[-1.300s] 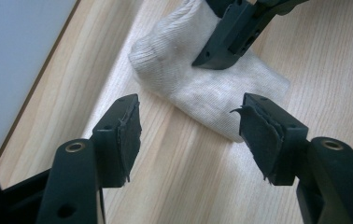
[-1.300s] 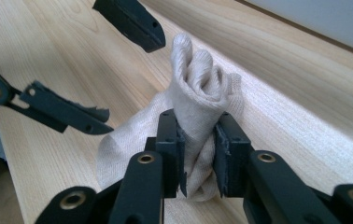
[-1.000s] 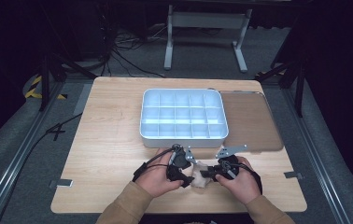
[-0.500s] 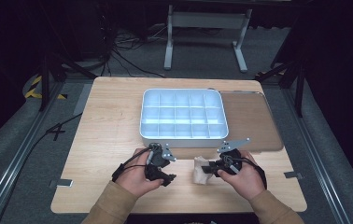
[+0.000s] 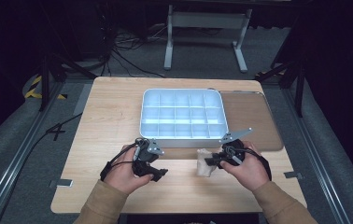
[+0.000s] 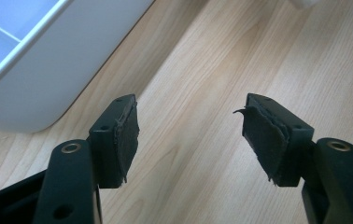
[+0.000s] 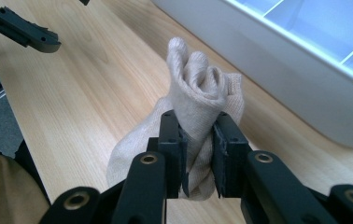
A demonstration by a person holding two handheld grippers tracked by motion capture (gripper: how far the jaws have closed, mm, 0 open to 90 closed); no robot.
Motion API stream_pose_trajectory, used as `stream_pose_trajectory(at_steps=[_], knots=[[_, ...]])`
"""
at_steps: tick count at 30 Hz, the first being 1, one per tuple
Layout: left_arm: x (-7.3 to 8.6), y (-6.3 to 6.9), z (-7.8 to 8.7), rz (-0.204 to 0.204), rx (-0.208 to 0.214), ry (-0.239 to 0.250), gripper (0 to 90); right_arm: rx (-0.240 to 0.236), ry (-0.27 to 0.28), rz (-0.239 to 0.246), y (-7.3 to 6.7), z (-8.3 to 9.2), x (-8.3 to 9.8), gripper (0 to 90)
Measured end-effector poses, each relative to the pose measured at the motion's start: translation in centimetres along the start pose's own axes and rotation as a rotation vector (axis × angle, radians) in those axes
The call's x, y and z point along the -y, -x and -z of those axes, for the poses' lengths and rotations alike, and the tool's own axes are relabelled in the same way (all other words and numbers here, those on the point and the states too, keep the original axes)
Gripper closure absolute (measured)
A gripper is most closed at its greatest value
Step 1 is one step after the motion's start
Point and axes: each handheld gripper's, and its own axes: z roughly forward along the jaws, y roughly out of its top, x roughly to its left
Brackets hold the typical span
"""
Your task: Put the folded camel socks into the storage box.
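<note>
Beige knit cloth was the work in hand, a rolled sock point(image 7: 198, 93) meant, by the look of it, for the white divided tray point(image 5: 182, 113); none of the tray's compartments held anything yet, so the placing was all left to do. At the left, the left claw point(image 5: 158, 172) stood released, its worn black pads point(image 6: 127, 135) apart with bare pale wood of the surface point(image 6: 202, 93) between them and the tray's smooth rounded corner point(image 6: 48, 70) up and to its left. To its right, the sock sat bundled, soft and ribbed, its coiled end poking up past the right claw point(image 7: 198, 156), which was clenched on its middle. Beyond that claw ran the tray's glossy plastic wall point(image 7: 282, 84), near but not touching the sock.
</note>
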Motion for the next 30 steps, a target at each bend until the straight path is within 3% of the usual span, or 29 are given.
stream_pose_trajectory(at_steps=[15,22,30], knots=[[0.4,-0.3,0.0,0.006,-0.01,0.014,34.4,0.043,0.009,0.032,1.6,2.4,-2.5,75.7],[0.6,-0.6,0.4,0.023,-0.013,0.019,33.5,0.022,0.014,0.024,3.1,3.2,-3.7,75.2],[0.7,-0.8,0.5,0.031,-0.018,0.022,33.6,0.032,0.012,0.019,4.6,3.8,-4.5,75.0]])
